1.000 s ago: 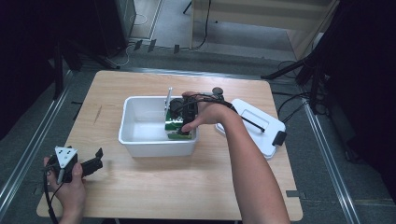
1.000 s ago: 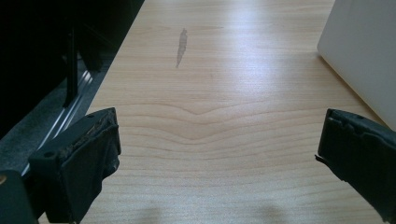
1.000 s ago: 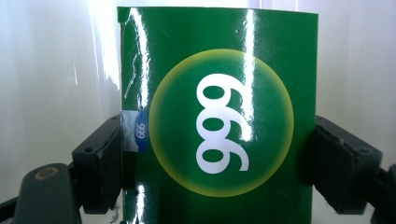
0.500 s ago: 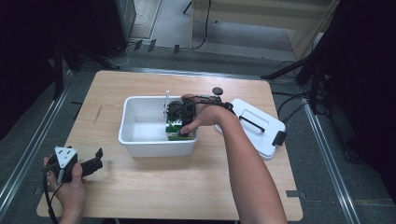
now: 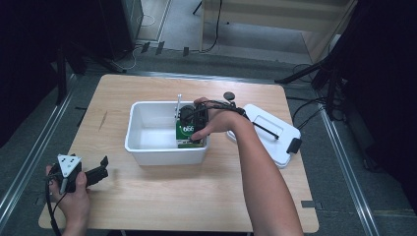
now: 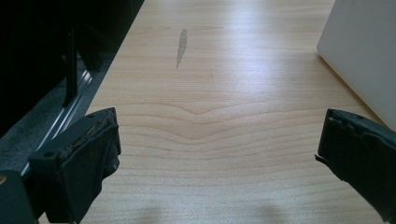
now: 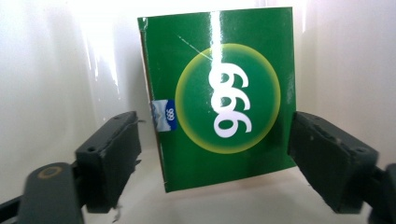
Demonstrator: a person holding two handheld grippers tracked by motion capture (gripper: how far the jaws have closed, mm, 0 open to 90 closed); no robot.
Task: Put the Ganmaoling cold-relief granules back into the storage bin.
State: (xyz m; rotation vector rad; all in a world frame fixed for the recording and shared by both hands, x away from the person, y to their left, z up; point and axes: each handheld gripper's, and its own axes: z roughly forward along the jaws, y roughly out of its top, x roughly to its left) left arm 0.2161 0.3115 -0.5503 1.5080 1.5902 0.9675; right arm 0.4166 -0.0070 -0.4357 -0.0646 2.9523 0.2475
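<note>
A lab: wooden table (image 5: 162,196), floor rails (image 5: 29,162) (cables (image 5: 305,105) trailing).

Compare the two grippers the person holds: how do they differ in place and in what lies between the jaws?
The right gripper reaches down into the white tub; the left gripper rests at the table's near corner. A green box stands between the right gripper's jaws; bare wood lies between the left's. Both have black jaws standing apart.

We see a green box (image 7: 219,98), glossy, white "666" in a yellow-ringed circle, small blue label on its edge, standing inside the white bin (image 5: 147,120), at its 3 o'clock end.
</note>
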